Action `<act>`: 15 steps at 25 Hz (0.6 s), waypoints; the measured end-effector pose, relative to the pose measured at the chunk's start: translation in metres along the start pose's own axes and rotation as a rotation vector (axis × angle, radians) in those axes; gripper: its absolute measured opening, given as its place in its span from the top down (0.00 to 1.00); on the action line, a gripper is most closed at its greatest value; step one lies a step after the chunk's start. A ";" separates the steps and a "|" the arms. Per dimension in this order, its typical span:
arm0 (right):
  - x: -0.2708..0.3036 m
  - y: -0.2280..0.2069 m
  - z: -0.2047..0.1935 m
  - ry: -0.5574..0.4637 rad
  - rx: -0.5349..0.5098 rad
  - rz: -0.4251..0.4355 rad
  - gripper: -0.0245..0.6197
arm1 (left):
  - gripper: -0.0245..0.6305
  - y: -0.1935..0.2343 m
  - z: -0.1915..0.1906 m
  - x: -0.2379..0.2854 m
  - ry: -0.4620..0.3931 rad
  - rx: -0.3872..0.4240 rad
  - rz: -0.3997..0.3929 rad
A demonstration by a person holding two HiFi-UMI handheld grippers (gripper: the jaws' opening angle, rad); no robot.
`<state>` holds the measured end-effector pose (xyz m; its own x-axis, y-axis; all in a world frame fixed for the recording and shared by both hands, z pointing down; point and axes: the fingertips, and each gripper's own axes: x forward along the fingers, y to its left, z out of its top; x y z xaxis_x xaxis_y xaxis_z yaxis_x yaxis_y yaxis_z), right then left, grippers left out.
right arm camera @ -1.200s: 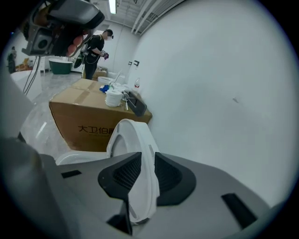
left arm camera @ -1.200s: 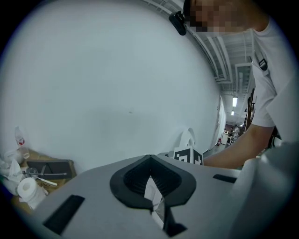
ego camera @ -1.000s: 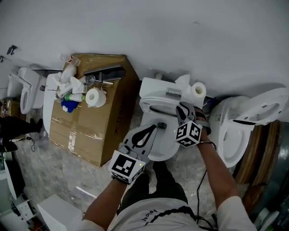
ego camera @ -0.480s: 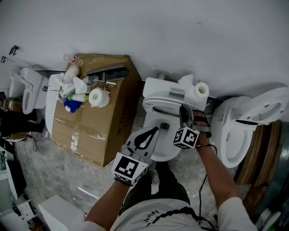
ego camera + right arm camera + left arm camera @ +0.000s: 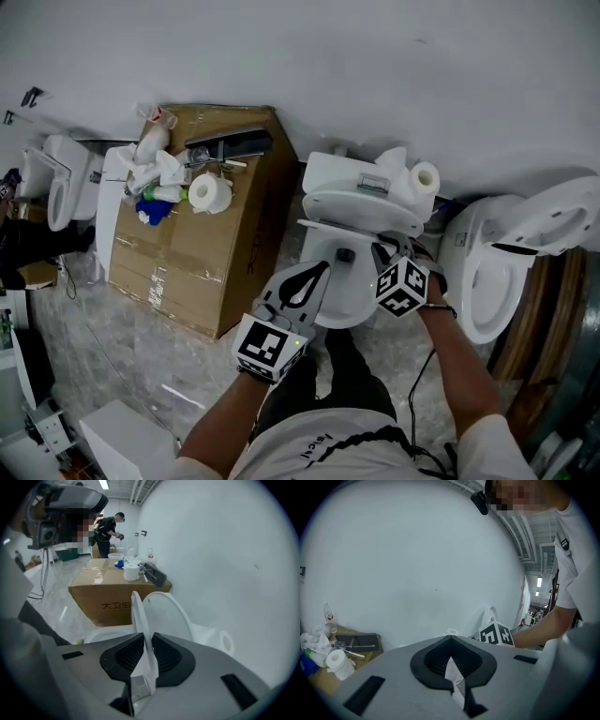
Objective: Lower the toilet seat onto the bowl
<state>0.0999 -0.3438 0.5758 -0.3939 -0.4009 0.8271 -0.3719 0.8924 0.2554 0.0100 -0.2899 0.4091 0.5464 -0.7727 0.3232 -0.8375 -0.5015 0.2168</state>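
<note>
Seat [image 5: 140, 615] is being pinched edge-on by R gripper [image 5: 144, 645], jaws just closing then easing, prob. for slow lowering; L gripper [image 5: 319, 272] being held shut, empty.

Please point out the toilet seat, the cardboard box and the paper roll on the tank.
toilet seat [image 5: 139, 617], right gripper view, its thin raised edge.
cardboard box [image 5: 187, 272], head view, its bare brown face.
paper roll [image 5: 424, 177], head view, its round end.
</note>
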 end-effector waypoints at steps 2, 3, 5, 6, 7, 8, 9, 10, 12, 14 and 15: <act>-0.001 0.016 -0.004 0.029 -0.051 0.063 0.86 | 0.95 -0.001 -0.001 -0.005 0.002 0.001 0.002; -0.002 0.020 -0.004 0.035 -0.096 0.054 0.86 | 0.95 -0.001 -0.002 -0.007 0.004 0.001 0.005; -0.002 0.026 -0.006 0.040 -0.170 0.021 0.86 | 0.95 -0.002 -0.002 -0.011 0.006 0.001 0.009; -0.002 0.030 -0.007 0.041 -0.189 0.019 0.86 | 0.95 -0.002 -0.002 -0.013 0.006 0.001 0.011; -0.002 0.036 -0.008 0.041 -0.199 0.022 0.86 | 0.95 -0.003 -0.003 -0.016 0.005 0.001 0.011; -0.004 0.041 -0.009 0.040 -0.204 0.024 0.86 | 0.95 -0.004 -0.005 -0.018 0.002 0.001 0.010; -0.005 0.046 -0.011 0.038 -0.204 0.024 0.86 | 0.95 -0.004 -0.007 -0.019 -0.001 0.001 0.010; -0.006 0.052 -0.013 0.033 -0.199 0.024 0.86 | 0.95 -0.005 -0.008 -0.021 -0.002 -0.001 0.010; -0.007 0.064 -0.017 0.024 -0.186 0.023 0.86 | 0.95 -0.006 -0.014 -0.026 0.000 -0.006 0.008; -0.009 0.079 -0.020 0.019 -0.180 0.017 0.86 | 0.95 -0.007 -0.025 -0.032 0.000 -0.007 0.000; -0.010 0.088 -0.022 0.018 -0.176 0.013 0.86 | 0.95 -0.008 -0.030 -0.036 0.002 -0.009 -0.004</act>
<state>0.0898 -0.2569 0.6008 -0.3820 -0.3871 0.8392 -0.2135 0.9205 0.3274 -0.0027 -0.2466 0.4240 0.5501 -0.7697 0.3240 -0.8350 -0.5015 0.2263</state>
